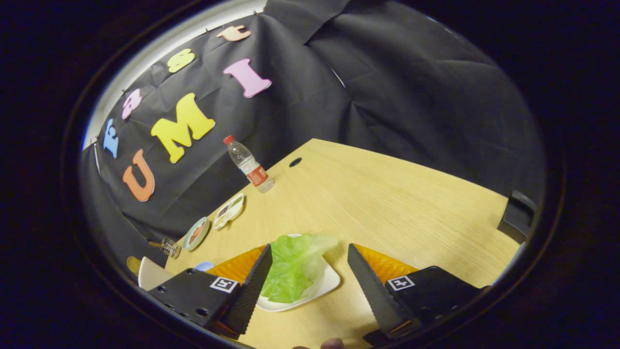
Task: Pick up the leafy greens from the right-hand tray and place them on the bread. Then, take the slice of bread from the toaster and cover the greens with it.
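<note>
- Fingers [259, 271] are spread wide apart, gripping nothing, so the gripper [308, 254] just hangs over the wooden table [387, 203].
- The leafy greens [295, 264] sit on a white tray [324, 286] between the fingers, leaning close to the left one.
- A water bottle [249, 165] stands far beyond them near the back edge, with two small dishes [213, 223] off to the left.
</note>
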Available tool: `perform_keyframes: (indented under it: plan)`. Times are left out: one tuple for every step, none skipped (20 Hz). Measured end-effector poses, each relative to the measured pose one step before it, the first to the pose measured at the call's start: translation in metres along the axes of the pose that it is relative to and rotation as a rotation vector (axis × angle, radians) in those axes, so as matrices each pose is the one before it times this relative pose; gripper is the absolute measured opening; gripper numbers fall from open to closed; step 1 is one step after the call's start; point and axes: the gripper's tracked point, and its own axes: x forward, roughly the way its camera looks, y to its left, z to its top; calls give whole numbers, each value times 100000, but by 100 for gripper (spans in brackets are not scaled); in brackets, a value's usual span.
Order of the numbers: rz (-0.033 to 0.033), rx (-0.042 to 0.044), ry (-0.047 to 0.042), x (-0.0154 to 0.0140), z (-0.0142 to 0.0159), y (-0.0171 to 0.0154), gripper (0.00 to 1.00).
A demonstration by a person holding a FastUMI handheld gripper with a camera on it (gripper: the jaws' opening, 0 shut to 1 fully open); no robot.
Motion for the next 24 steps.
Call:
perform_keyframes:
  plan:
    - [-36,1138,449,532,75,-61,96]
    - [203,649,512,397,-77,-47,96]
    - [-166,639,595,485,-20,4,96]
    - [292,1363,931,501,-2,5,96]
    - [321,1818,1386,441,-82,39,96]
    - [769,2042,1267,445,28,191,95]
    - [964,2004,641,98,-89,160,94]
    - [624,598,-373,193,230,54,93]
    - [-496,-104,-400,302,245,-188,93]
    - [-1169,136,-179,206,223,-166,85]
    - [-122,329,781,582,-47,79,77]
    - [-443,-97,702,89,-155,5,69]
    - [-1520,399,19,235,-54,-407,56]
    - [-1710,133,-177,266,177,-678,43]
    - [461,1101,-783,-205,368,-52,30]
    - [-103,315,-541,-242,271,-22,17]
    - [-142,-1161,-1014,-213,179,-200,4]
    - [2347,-746,-374,219,422,362,3]
    - [1327,-1078,-1098,-1016,-124,386,0]
    - [1062,-777,-1448,-307,356,357,0]
    - [1312,-817,-1306,-362,412,597,0]
    - [1535,-840,-1264,-659,197,757,0]
    - [1523,-797,-1256,-597,386,852,0]
    - [1799,-654,-1412,-714,362,925,0]
